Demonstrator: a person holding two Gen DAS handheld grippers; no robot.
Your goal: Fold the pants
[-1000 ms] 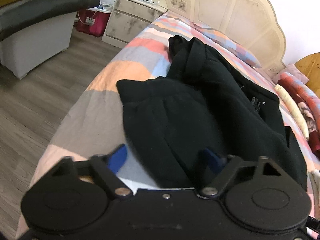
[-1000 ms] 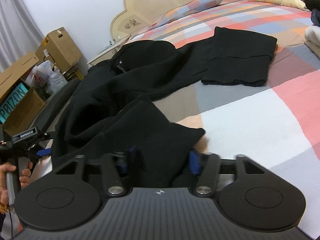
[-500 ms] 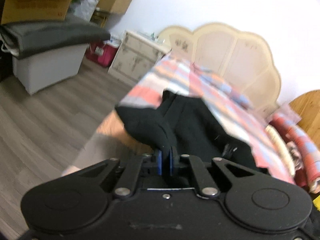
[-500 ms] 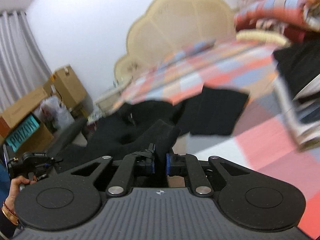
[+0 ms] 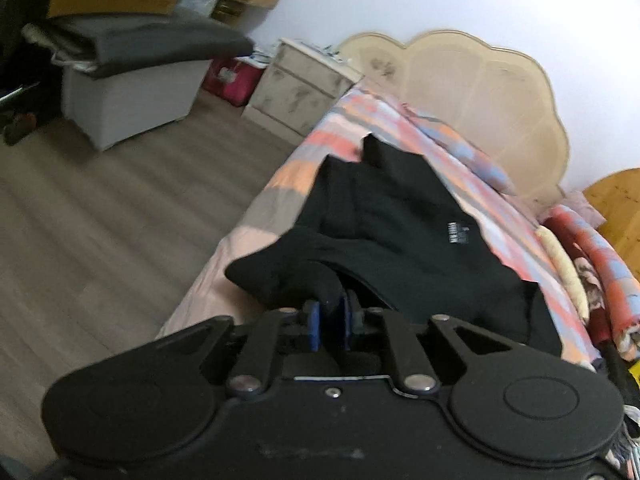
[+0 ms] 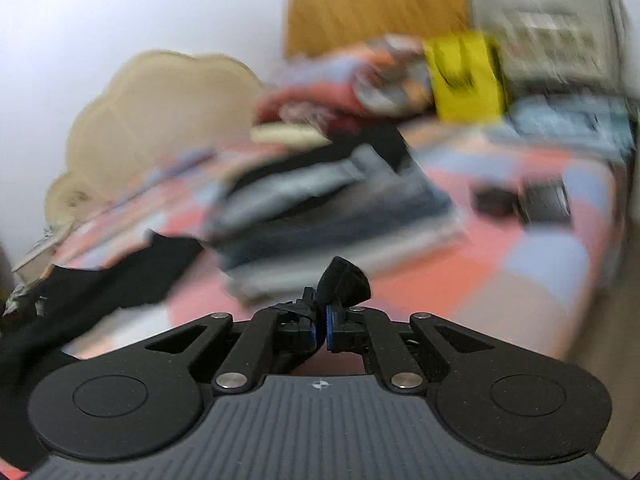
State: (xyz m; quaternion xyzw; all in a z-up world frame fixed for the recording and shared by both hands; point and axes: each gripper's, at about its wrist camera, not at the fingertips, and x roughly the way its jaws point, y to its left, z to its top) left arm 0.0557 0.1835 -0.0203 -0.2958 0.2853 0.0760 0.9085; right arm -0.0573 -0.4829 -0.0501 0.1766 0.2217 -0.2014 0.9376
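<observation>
On bed (image 5: 256,216), black pants (image 5: 400,232) lengthwise toward headboard (image 5: 480,92), both claws pinching fabric

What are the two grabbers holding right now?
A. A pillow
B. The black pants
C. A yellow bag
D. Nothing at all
B. The left gripper and the right gripper are each shut on a fold of the black pants, which trail back onto the bed.
</observation>
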